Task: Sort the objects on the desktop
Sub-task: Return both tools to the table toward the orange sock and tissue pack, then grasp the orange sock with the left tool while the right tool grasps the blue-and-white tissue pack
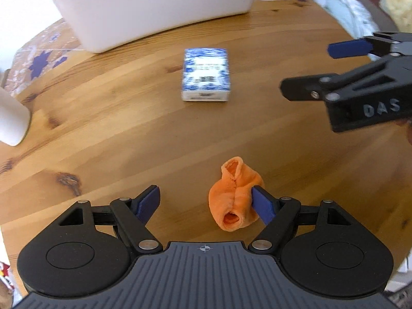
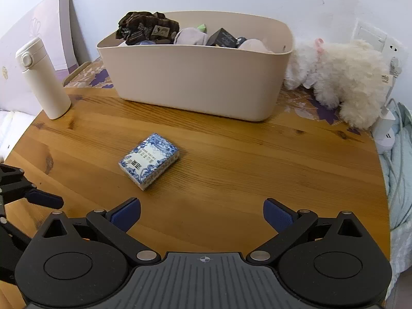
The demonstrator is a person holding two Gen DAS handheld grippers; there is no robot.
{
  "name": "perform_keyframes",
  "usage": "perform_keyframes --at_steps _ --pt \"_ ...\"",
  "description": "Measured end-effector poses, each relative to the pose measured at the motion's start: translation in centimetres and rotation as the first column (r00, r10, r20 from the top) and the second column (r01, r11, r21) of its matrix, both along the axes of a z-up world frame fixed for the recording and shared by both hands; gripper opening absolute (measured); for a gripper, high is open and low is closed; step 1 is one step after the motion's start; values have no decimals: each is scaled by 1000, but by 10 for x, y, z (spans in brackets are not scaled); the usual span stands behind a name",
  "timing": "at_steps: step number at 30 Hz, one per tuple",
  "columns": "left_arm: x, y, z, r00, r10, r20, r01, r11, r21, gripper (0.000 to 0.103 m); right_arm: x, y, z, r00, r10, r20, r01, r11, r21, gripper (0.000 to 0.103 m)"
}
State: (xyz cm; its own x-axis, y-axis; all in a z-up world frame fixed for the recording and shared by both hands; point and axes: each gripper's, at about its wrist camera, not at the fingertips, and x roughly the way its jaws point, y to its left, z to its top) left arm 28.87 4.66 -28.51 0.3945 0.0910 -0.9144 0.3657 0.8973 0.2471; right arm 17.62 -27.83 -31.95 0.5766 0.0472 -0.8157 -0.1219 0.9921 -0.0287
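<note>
Left gripper [image 1: 206, 203] jaws wide apart, gripping nothing; orange cloth roll [image 1: 235, 195] on the wooden table [image 1: 116, 134] lies between them, against the right pad. Right gripper [image 2: 202, 215] also wide open and empty, blue-patterned box [image 2: 149, 159] well ahead of its jaws.

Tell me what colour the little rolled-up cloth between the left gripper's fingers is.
Orange; the rolled-up cloth shows best in the left wrist view.

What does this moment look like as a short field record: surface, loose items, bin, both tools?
surface: round wooden table
loose items: orange fabric piece; blue-and-white box, lying flat
bin: beige bin at the table's far side, holding dark and pale cloth items and a black box
left tool: open, low over the orange fabric piece, one pad at its edge
right tool: open, nothing between its pads
other: white bottle upright; fluffy white toy beside the bin
</note>
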Motion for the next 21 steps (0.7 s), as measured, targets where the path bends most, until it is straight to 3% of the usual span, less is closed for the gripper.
perform_keyframes --at_steps 4,11,16,21 --pt "9 6 -3 999 28 20 -28 999 38 79 7 9 -4 1000 12 2 -12 1000 11 103" --pt "27 27 6 989 128 75 -130 991 28 79 26 30 -9 999 -46 19 44 996 75 103" --pt "45 50 13 966 239 97 -240 971 -2 79 45 46 -18 993 -115 9 114 990 89 103" --pt "61 68 17 942 321 95 -318 947 -44 79 60 61 -28 992 -129 -12 129 991 29 98"
